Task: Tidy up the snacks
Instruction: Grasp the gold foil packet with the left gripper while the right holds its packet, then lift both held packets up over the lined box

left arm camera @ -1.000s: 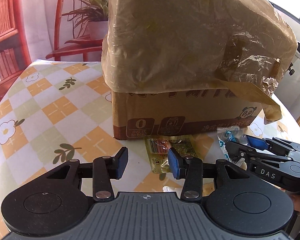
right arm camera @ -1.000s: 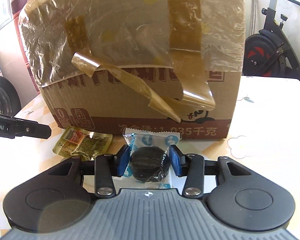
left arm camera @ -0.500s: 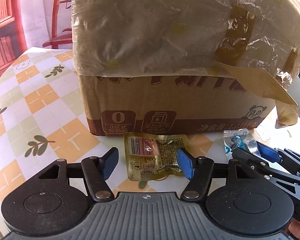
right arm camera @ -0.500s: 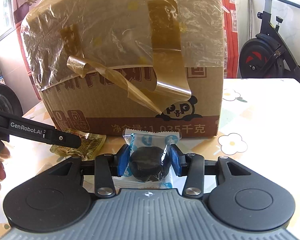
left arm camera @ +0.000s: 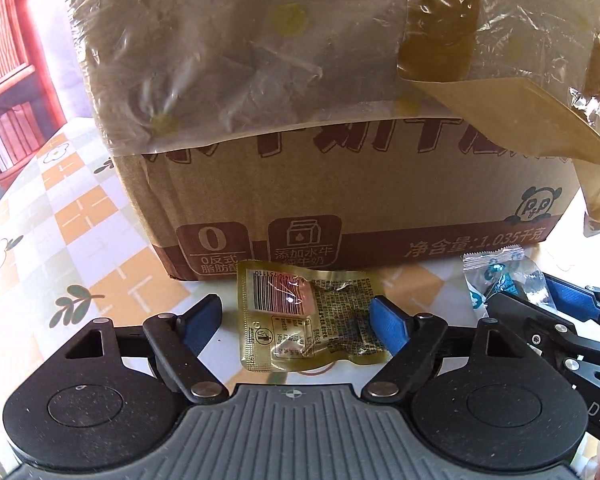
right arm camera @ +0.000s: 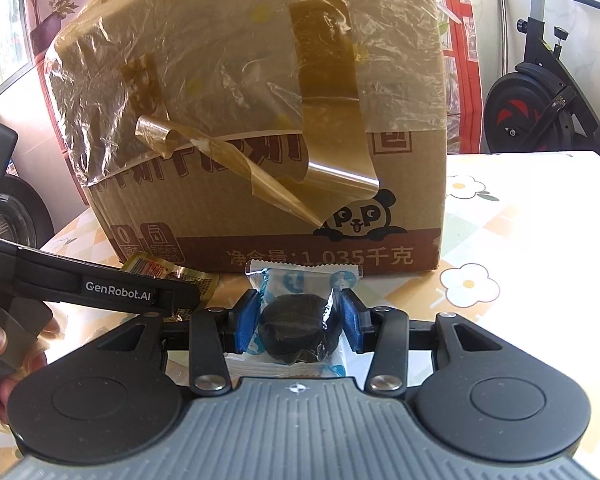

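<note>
A flat gold snack packet (left arm camera: 308, 316) lies on the table in front of a large taped cardboard box (left arm camera: 340, 184). My left gripper (left arm camera: 296, 318) is open, its blue pads on either side of the packet, not touching it. My right gripper (right arm camera: 298, 320) is shut on a clear blue-printed packet holding a dark round cookie (right arm camera: 296, 326), just before the box (right arm camera: 260, 140). The gold packet (right arm camera: 156, 272) shows partly behind the left gripper's finger (right arm camera: 100, 288). The right gripper also shows in the left wrist view (left arm camera: 536, 312), with the cookie packet (left arm camera: 496, 276).
The table has a cloth with orange checks and flowers (left arm camera: 80, 240). A red wooden chair (left arm camera: 16, 80) stands at the left. An exercise bike (right arm camera: 540, 92) stands behind the table at the right. The box fills the space ahead of both grippers.
My left gripper has moved forward and lower, so the gold packet now lies between its open pads. My right gripper has kept its hold on the cookie packet and shifted slightly.
</note>
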Tool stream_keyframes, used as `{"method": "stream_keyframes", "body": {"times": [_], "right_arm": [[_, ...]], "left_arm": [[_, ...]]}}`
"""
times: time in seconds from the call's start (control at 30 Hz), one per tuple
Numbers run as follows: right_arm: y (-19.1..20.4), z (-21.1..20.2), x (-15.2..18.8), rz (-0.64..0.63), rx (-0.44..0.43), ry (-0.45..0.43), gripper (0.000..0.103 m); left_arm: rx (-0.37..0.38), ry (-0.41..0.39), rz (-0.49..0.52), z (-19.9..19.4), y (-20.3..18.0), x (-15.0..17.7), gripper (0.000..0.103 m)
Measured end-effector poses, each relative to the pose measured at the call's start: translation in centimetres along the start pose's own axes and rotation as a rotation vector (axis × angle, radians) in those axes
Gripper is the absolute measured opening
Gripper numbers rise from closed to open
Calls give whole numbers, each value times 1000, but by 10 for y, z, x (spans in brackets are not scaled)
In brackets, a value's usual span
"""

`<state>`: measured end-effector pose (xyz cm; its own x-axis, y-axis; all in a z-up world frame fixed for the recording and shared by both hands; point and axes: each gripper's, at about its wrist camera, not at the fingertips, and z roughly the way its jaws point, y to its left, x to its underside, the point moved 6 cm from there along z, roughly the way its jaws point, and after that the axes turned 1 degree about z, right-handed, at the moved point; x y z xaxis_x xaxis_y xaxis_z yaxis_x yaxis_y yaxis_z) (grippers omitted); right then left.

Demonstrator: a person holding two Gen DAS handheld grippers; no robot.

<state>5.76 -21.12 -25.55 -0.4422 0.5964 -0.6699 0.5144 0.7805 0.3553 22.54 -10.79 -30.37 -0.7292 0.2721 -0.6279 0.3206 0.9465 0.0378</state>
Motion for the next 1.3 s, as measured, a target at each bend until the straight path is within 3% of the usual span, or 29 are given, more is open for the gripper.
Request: {"method": "stream_keyframes", "body": {"times": [0.1, 0.3, 0.4, 0.43, 0.8, 1.3], "right_arm": [[0, 0, 0, 2, -1, -1, 46], [0, -1, 0, 2, 0, -1, 46], [0, 0, 0, 3, -2, 0, 46], [0, 0, 0, 3, -2, 0, 46], [1, 1, 0, 4, -7, 2, 46], [6, -1, 2, -23, -24, 3, 45]], "left_arm": [[16, -12, 14, -6, -4, 3, 62], [45, -34, 13, -24, -5, 15, 52], [85, -36, 6, -31, -10, 17, 24], [85, -37, 11, -33, -12, 18, 21], [81, -95, 3, -69, -10, 28, 8], [52, -146, -35, -100, 8, 27, 7]]}}
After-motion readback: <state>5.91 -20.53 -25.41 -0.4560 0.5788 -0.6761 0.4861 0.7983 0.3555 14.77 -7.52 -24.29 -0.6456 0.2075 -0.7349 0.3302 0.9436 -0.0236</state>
